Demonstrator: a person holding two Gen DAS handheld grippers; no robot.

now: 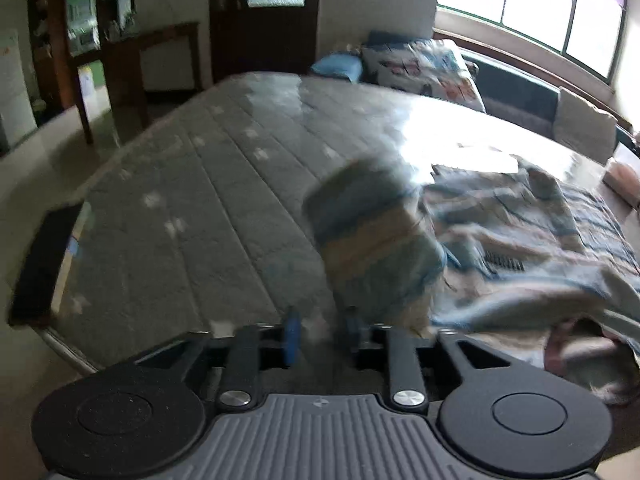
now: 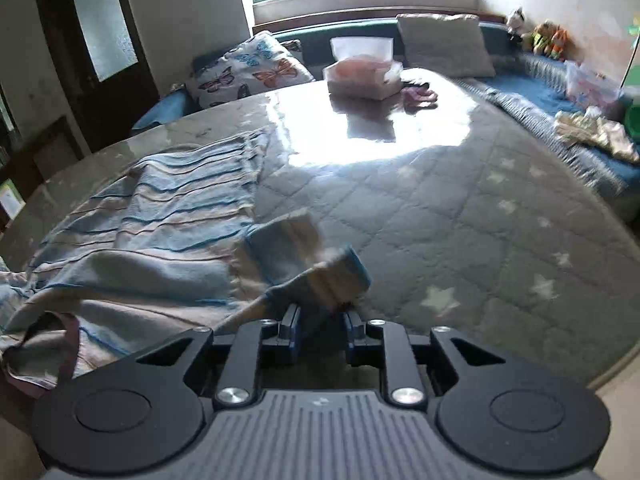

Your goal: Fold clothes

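Only the right view's mattress (image 2: 440, 208) carries a tissue box (image 2: 362, 76).

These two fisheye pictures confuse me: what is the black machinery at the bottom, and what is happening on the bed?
Each picture comes from a camera on a hand-held two-finger gripper, looking along its fingers. The black hardware is the gripper itself. The left gripper and right gripper sit at the sleeves of a blue and cream striped knitted sweater, spread on a grey quilted star-patterned mattress. Both jaws look parted; motion blur hides whether the left sleeve or right sleeve is pinched. A clear plastic bag of pinkish fabric lies farther back.
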